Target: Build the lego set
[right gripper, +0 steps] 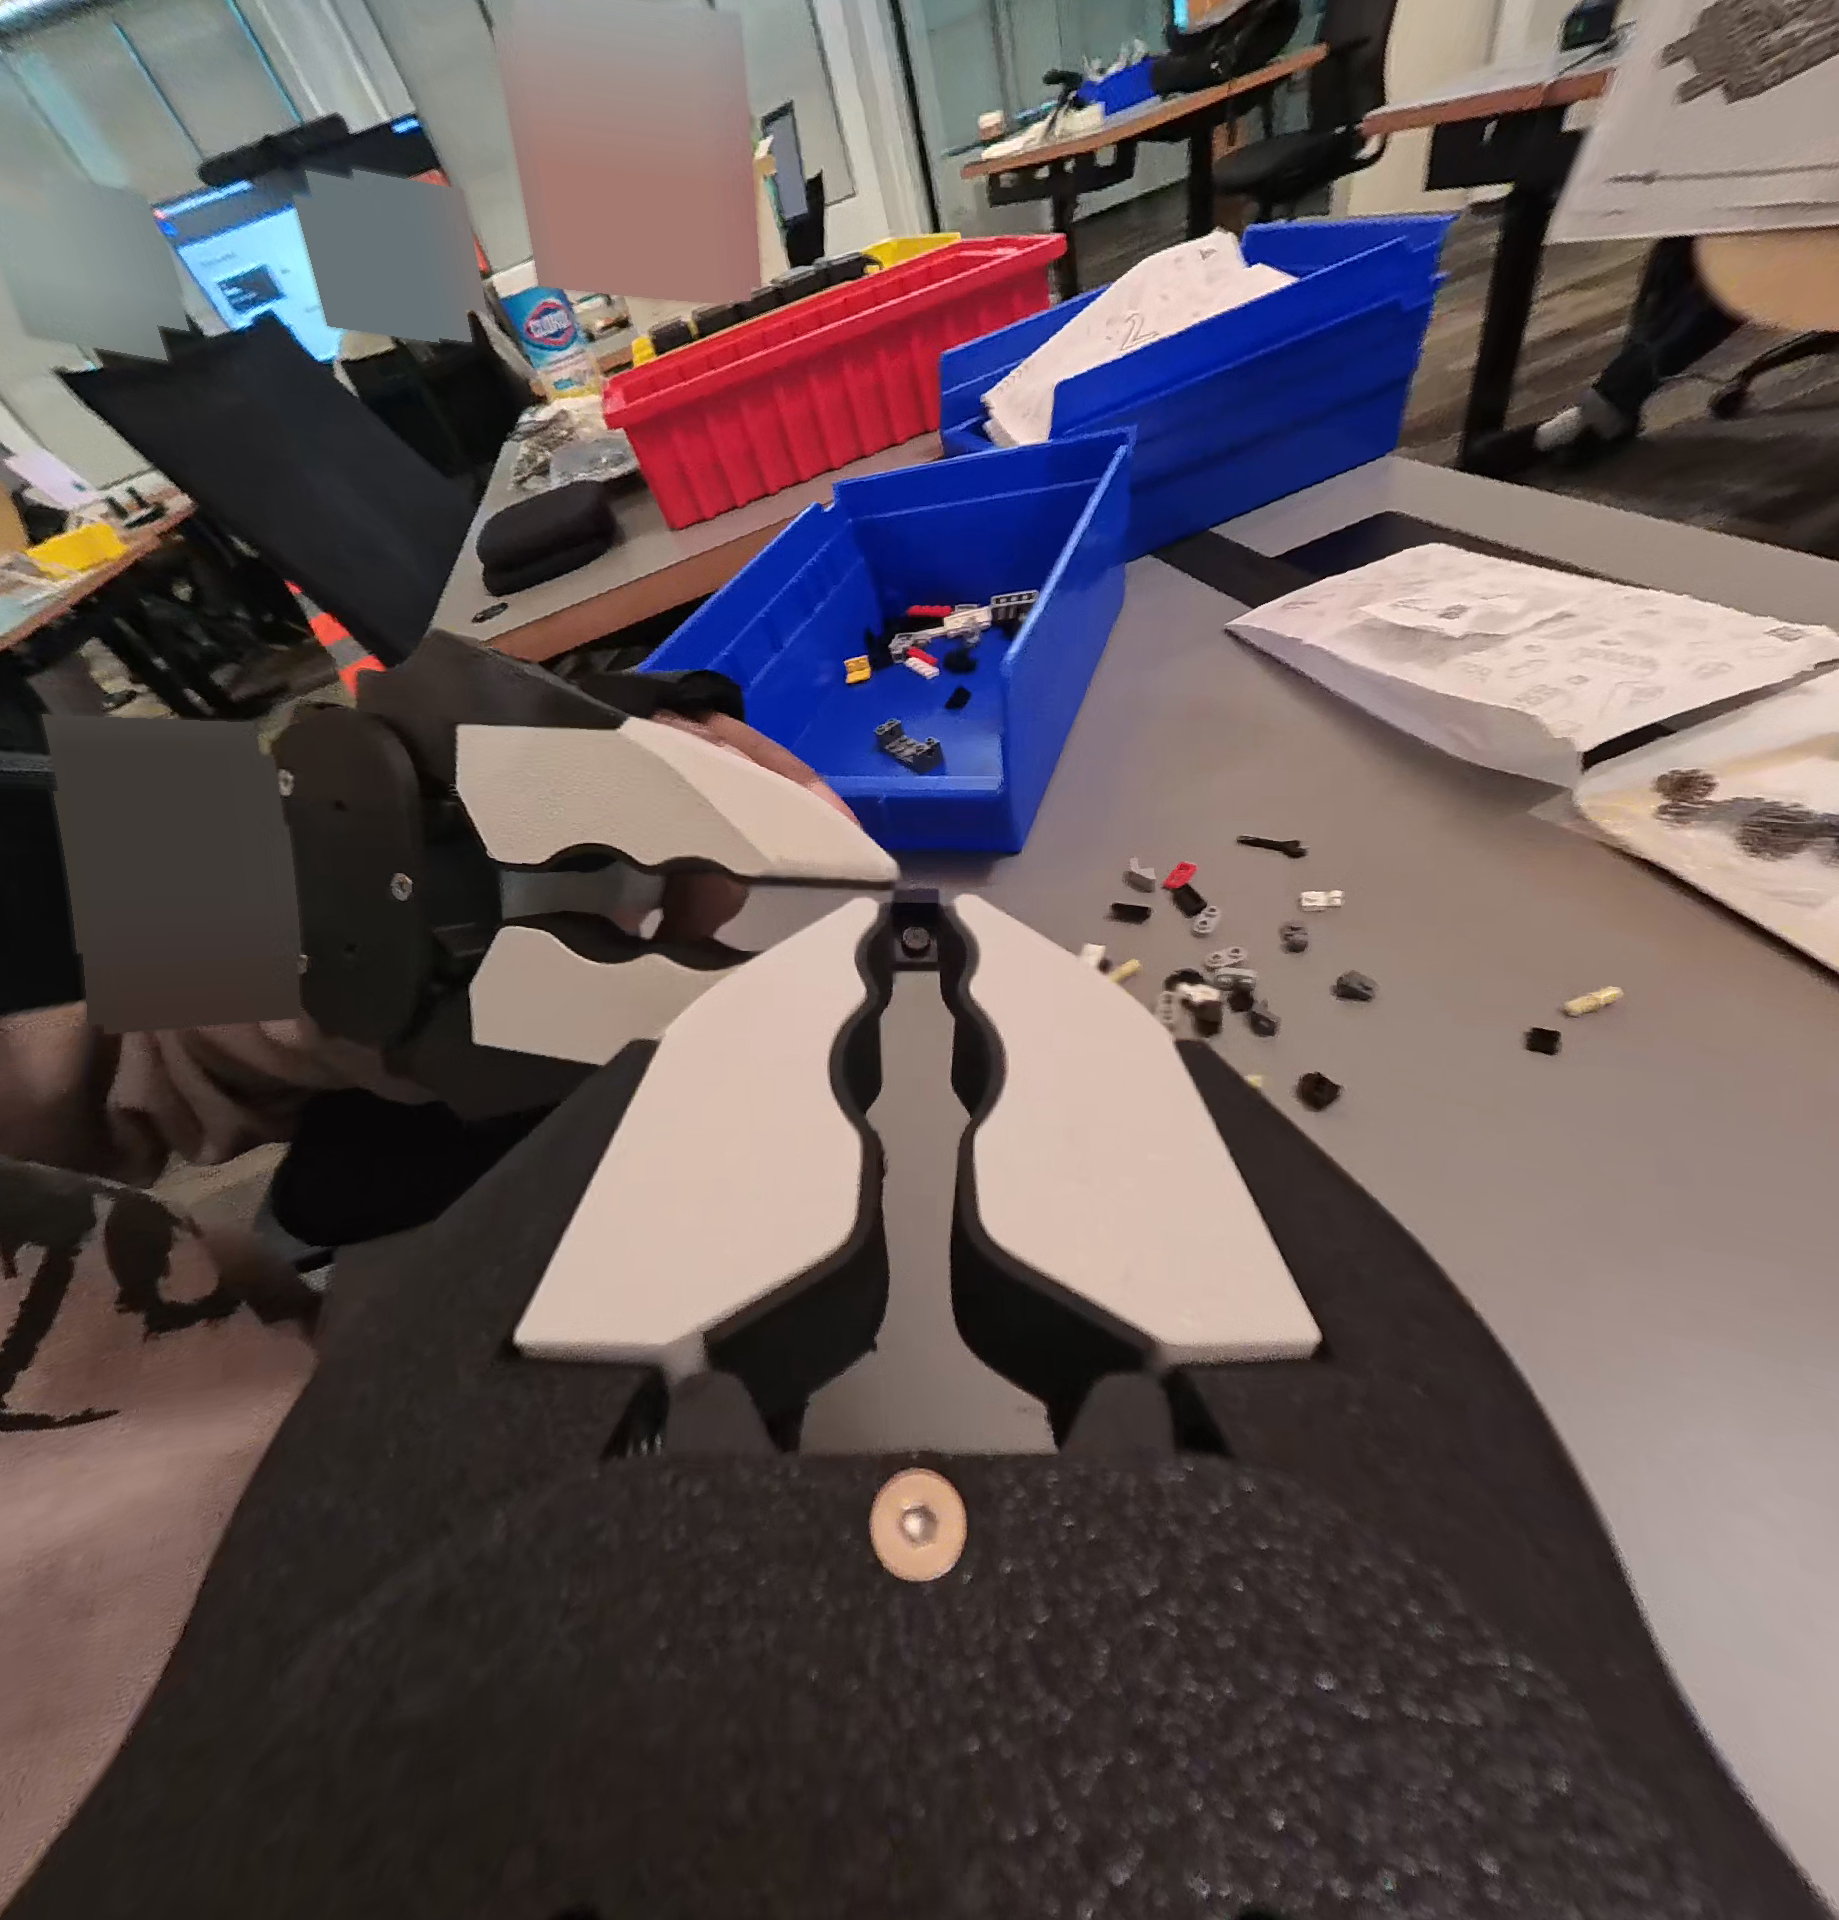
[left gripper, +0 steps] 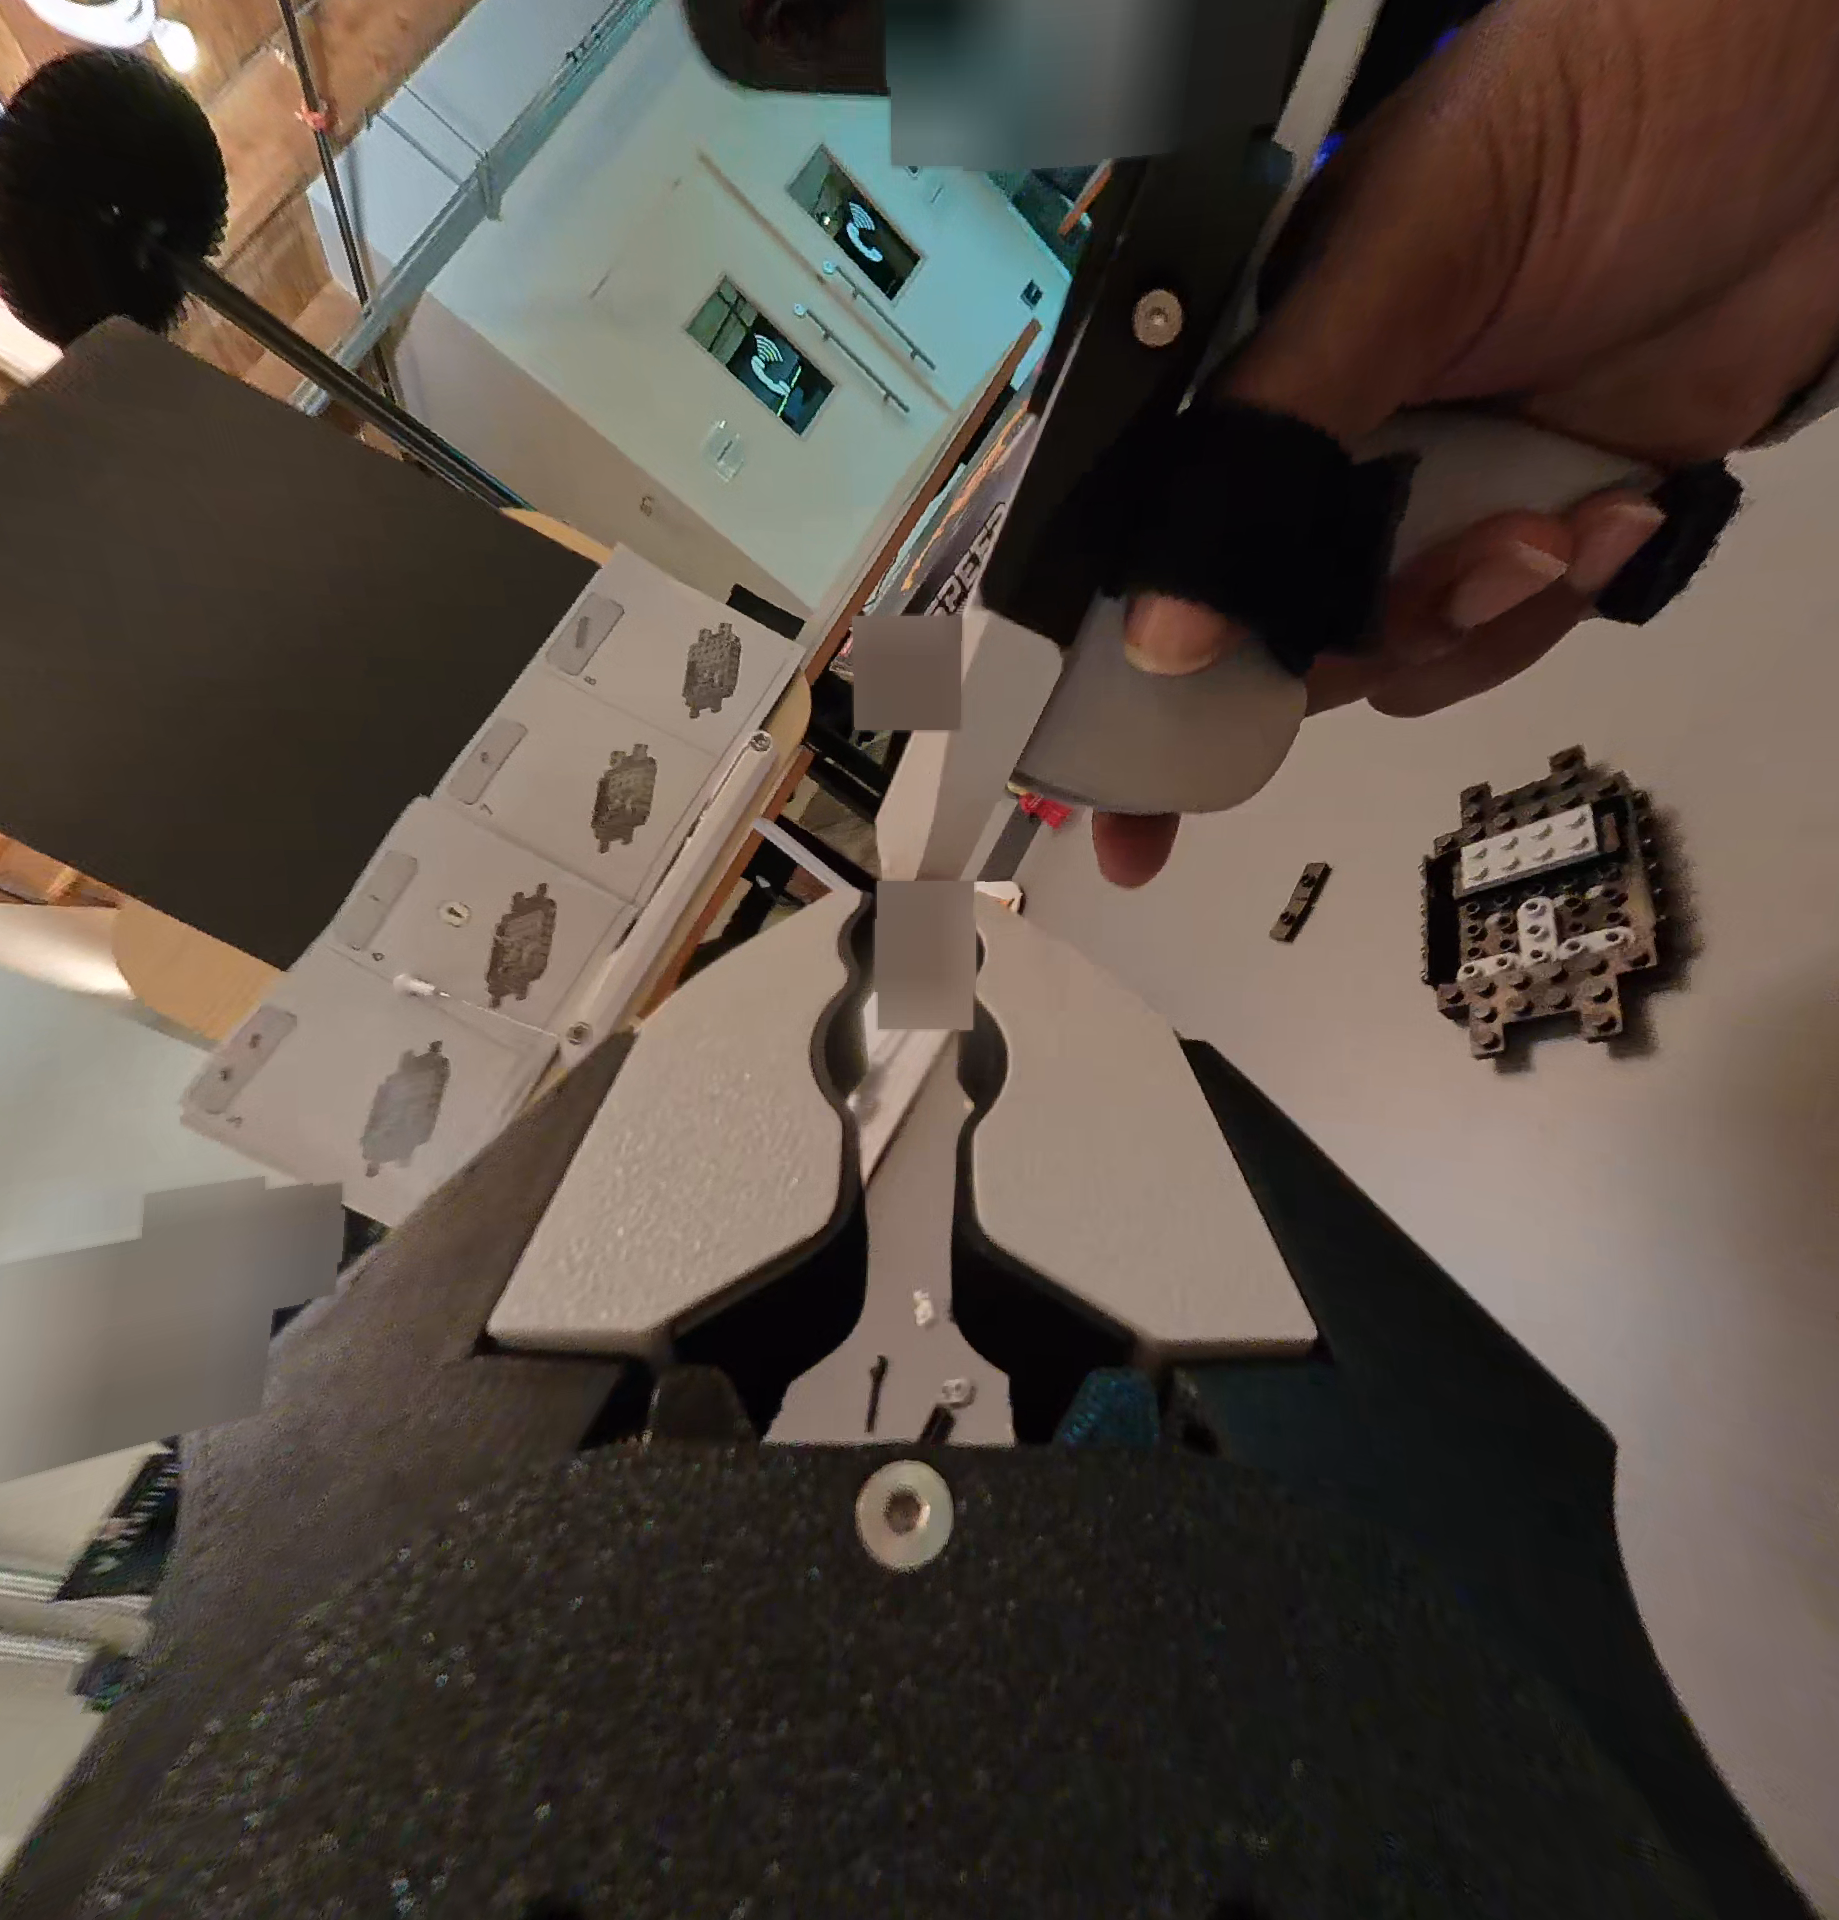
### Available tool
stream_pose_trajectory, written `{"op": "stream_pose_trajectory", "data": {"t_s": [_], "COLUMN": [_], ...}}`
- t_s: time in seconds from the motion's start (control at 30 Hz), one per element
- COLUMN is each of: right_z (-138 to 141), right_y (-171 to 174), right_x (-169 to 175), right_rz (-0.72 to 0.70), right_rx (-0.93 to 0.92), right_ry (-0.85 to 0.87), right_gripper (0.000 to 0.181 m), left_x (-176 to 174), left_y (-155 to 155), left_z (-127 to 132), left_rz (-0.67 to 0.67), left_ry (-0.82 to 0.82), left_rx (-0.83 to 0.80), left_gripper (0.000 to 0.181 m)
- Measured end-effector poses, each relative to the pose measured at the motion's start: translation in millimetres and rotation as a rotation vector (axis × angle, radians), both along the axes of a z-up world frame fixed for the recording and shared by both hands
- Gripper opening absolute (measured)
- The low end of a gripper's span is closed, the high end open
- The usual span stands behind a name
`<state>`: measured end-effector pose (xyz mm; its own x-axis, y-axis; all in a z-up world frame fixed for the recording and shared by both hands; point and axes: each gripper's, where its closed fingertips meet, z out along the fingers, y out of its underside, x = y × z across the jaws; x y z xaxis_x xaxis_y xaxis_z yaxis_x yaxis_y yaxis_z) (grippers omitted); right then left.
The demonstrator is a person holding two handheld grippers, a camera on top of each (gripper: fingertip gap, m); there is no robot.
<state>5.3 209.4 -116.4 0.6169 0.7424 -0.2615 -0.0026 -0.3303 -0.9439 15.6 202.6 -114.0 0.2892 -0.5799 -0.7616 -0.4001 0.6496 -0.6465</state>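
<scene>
My right gripper (right gripper: 913,920) is shut on a small black lego piece (right gripper: 912,940) and holds it above the grey table (right gripper: 1517,1299). My left gripper (left gripper: 923,925) comes in from the left. Its upper finger (right gripper: 676,800) ends just above that piece, and its two fingers stand apart. In the left wrist view its tips lie under a blur patch. A half-built black and grey lego model (left gripper: 1549,914) lies flat on the table, away from both grippers. A thin black plate (left gripper: 1299,902) lies beside it.
Loose small pieces (right gripper: 1216,966) are scattered on the table to the right. A blue bin (right gripper: 1060,665) with several pieces stands behind, with a red bin (right gripper: 821,416) and another blue bin (right gripper: 1258,364) farther back. Instruction sheets (left gripper: 499,883) (right gripper: 1517,655) lie to the sides. My left and right fingertips are right by each other.
</scene>
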Motion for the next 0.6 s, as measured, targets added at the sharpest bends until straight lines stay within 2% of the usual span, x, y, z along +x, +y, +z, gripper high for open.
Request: {"op": "stream_pose_trajectory", "data": {"t_s": [0.17, 0.23, 0.3, 0.33, 0.43, 0.6], "right_z": [14.2, 24.1, 25.8, 24.6, 20.4, 8.4], "right_y": [1.0, -6.9, -15.1, -18.2, -29.5, -35.8], "right_x": [20.2, 20.9, 22.2, 23.9, 25.4, 20.7], "right_rz": [-0.044, -0.031, -0.031, -0.037, -0.029, -0.058], "right_rx": [0.046, 0.144, 0.279, 0.340, 0.449, 0.550], "right_ry": [0.142, 0.191, 0.128, 0.082, -0.012, -0.172], "right_gripper": [0.008, 0.007, 0.007, 0.008, 0.008, 0.007], "left_x": [1.4, 8.7, 10.2, 8.0, 6.7, 19.3], "left_y": [1.7, -9.0, -16.7, -14.9, -13.3, -34.8], "left_z": [0.2, 1.7, 13.8, 18.7, 20.0, 8.0], "left_rz": [-0.036, -0.156, -0.315, -0.358, -0.434, -0.551], "left_ry": [-0.107, -0.181, -0.297, -0.337, -0.357, -0.298], "left_rx": [-0.219, -0.466, -0.759, -0.856, -1.083, -1.398], "left_gripper": [0.017, 0.013, 0.015, 0.016, 0.016, 0.013]}}
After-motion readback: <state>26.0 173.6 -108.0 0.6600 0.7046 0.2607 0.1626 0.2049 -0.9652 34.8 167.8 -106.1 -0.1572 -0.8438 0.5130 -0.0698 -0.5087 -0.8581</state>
